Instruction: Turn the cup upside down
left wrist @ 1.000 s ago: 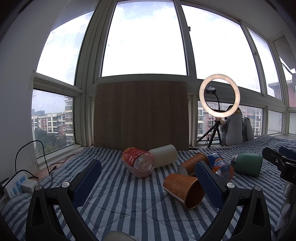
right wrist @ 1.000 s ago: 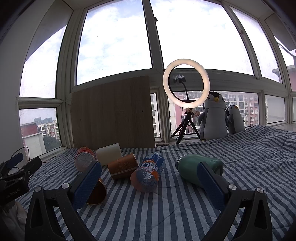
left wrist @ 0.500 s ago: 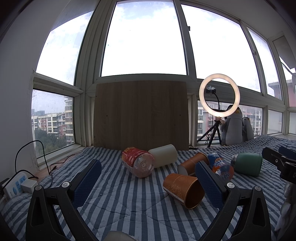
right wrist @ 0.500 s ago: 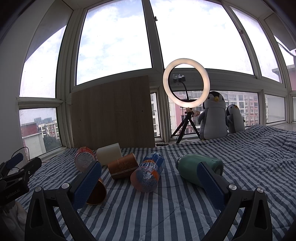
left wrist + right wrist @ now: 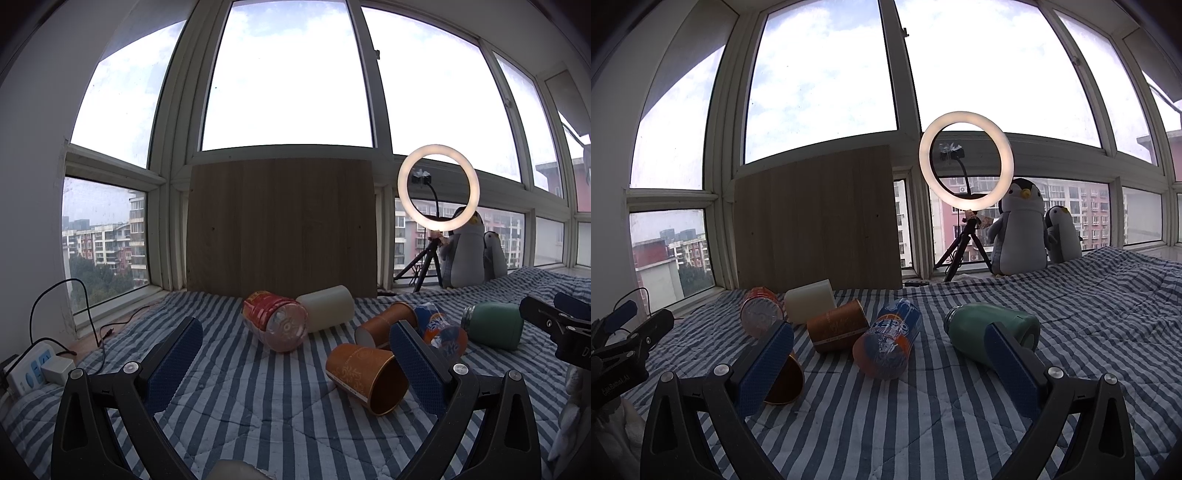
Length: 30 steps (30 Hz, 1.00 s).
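Observation:
Several cups and bottles lie on their sides on a blue-striped quilt [image 5: 236, 398]. An orange paper cup [image 5: 365, 376] lies nearest my left gripper [image 5: 295, 354], its mouth facing me, just left of the right finger. A second brown paper cup [image 5: 384, 323] and a white cup [image 5: 327, 308] lie behind. My left gripper is open and empty. My right gripper [image 5: 890, 354] is open and empty; the orange cup [image 5: 785, 380] is partly hidden behind its left finger, the brown cup [image 5: 836, 328] lies ahead.
A red-labelled bottle [image 5: 275, 319], an orange soda bottle [image 5: 888, 339] and a green flask [image 5: 990, 336] lie among the cups. A wooden board [image 5: 280, 225], ring light [image 5: 966, 170] and two plush penguins [image 5: 1021, 229] stand by the windows. A power strip [image 5: 33, 367] lies left.

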{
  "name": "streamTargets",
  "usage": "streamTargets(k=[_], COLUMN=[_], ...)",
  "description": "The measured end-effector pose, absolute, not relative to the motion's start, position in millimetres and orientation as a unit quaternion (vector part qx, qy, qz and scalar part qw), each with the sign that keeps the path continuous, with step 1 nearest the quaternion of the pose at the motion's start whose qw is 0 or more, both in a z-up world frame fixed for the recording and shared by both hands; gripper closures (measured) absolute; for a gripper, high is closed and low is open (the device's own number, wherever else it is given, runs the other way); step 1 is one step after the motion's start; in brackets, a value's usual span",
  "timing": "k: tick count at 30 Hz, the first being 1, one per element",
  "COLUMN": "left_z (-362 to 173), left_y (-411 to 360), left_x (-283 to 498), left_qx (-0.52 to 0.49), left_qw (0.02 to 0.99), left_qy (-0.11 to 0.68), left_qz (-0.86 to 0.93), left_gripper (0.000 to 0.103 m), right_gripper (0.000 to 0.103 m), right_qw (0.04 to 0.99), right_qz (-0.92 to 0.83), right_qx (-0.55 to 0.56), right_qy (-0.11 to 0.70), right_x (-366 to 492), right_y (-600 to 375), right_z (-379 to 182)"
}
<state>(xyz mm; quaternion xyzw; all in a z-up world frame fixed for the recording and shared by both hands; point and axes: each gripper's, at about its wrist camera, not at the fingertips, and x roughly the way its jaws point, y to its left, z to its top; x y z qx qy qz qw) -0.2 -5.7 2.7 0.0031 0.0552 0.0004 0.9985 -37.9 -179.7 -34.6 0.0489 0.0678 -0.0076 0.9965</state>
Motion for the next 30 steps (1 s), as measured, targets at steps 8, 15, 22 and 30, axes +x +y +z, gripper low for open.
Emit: streamTargets(k=[8,15,22,30], left_z=[0,-1,13,59], left_y=[-4,-10,1,16], left_x=[10,20,38,124], left_qx=[0.005,0.026,0.096,0.15], left_qw=[0.997,0.992,0.983,0.95], left_qy=[0.079,0.112,0.142,0.225], left_qz=[-0.015,-0.045,-0.066,-0.155], left_gripper=[0.0,0.0,0.0,0.0], right_gripper=[0.001,0.001,0.001,0.001], right_qw=[0.996,0.994,0.992,0.985], right_qz=[-0.004,0.008,0.035,0.071], right_qx=[0.054,0.057,0.056,0.051], right_qy=[0.076,0.089,0.108,0.15], right_x=[-36,-31,-25,-12], right_y=[-182,-182,-182,-178], right_z=[-33,-33,-32,-34])
